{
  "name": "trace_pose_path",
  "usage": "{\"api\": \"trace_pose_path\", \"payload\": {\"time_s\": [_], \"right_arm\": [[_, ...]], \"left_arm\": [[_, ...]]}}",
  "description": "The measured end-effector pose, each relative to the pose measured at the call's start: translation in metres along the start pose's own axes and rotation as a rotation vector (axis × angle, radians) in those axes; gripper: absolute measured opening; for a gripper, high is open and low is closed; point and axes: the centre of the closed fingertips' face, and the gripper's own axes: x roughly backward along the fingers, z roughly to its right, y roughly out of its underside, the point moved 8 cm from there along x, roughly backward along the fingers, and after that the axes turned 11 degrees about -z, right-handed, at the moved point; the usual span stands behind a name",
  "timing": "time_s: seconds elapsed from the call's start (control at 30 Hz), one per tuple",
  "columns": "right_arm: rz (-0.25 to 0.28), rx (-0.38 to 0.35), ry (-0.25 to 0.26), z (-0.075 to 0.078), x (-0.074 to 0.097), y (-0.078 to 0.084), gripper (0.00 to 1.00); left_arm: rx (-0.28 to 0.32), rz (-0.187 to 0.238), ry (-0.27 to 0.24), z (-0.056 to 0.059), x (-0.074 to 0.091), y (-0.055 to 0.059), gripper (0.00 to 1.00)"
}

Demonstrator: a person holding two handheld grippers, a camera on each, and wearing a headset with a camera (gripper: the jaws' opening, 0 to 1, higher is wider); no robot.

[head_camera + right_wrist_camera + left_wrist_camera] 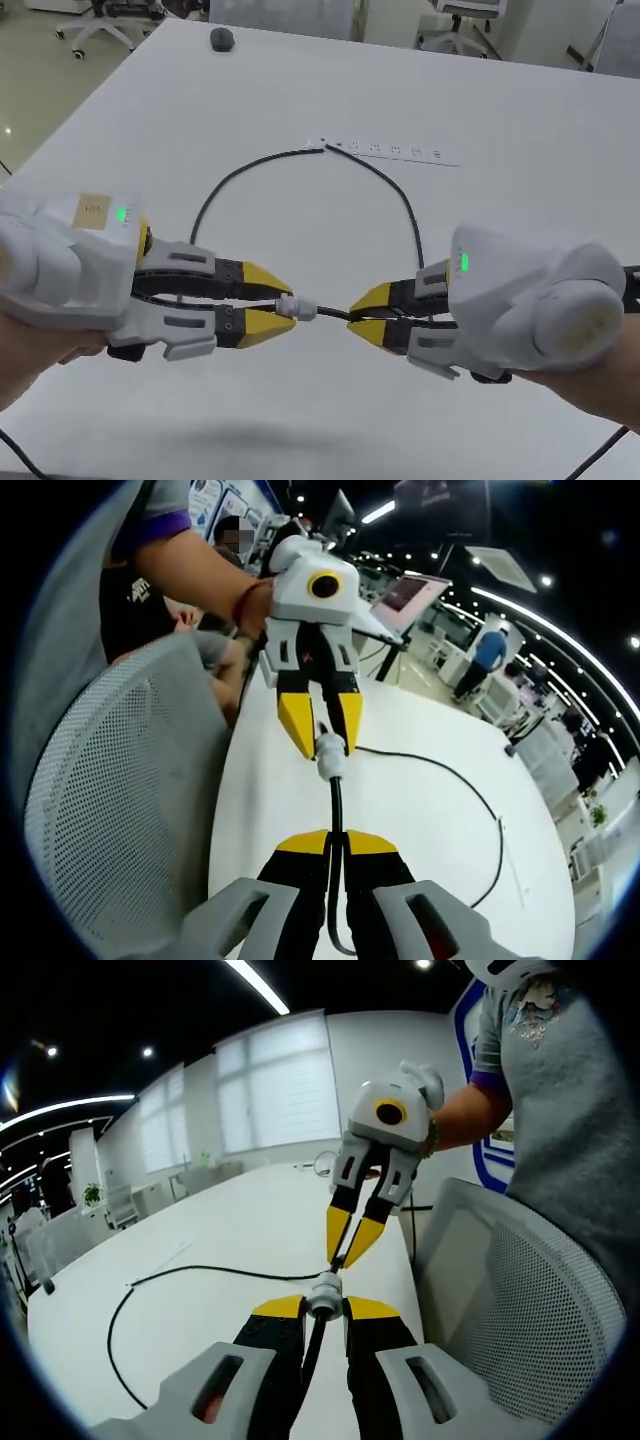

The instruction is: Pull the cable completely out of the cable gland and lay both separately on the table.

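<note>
A white cable gland (296, 307) (324, 1297) (329, 751) is held above the table with a black cable (330, 313) (336, 800) running through it. My left gripper (282, 305) (324, 1307) is shut on the gland. Facing it from the right, my right gripper (356, 316) (338, 840) is shut on the cable a short way from the gland. From the right gripper the cable (400, 198) loops across the table (300, 90) and comes back behind the left gripper. In each gripper view the other gripper points toward the camera.
A white power strip (390, 151) lies across the table behind the cable loop. A dark mouse (221, 39) sits at the far edge. Office chairs (100, 22) stand beyond the table, and a mesh chair back (520, 1310) (120, 780) is close by. A person (490, 650) stands in the background.
</note>
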Motion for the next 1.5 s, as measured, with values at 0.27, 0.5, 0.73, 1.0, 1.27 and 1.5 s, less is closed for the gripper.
{"api": "trace_pose_path", "payload": {"time_s": [0.27, 0.5, 0.73, 1.0, 1.27, 1.5], "right_arm": [[-0.022, -0.026, -0.011, -0.001, -0.002, 0.016, 0.00], [-0.058, -0.046, -0.010, 0.002, -0.005, 0.032, 0.00], [-0.094, -0.058, -0.021, 0.003, -0.010, 0.048, 0.00], [-0.122, -0.093, -0.042, 0.001, -0.017, 0.062, 0.00], [-0.118, -0.112, -0.045, 0.001, -0.016, 0.063, 0.00], [-0.118, -0.120, -0.046, 0.001, -0.016, 0.065, 0.00]], "left_arm": [[-0.005, -0.018, -0.002, -0.001, -0.001, 0.003, 0.15], [0.002, -0.022, -0.011, -0.003, 0.002, 0.006, 0.15], [0.003, -0.035, -0.019, -0.003, 0.007, 0.010, 0.15], [0.003, -0.037, -0.016, -0.002, 0.006, 0.010, 0.15], [0.007, -0.031, -0.020, -0.002, 0.006, 0.009, 0.15], [0.012, -0.031, -0.024, 0.000, 0.004, 0.010, 0.15]]}}
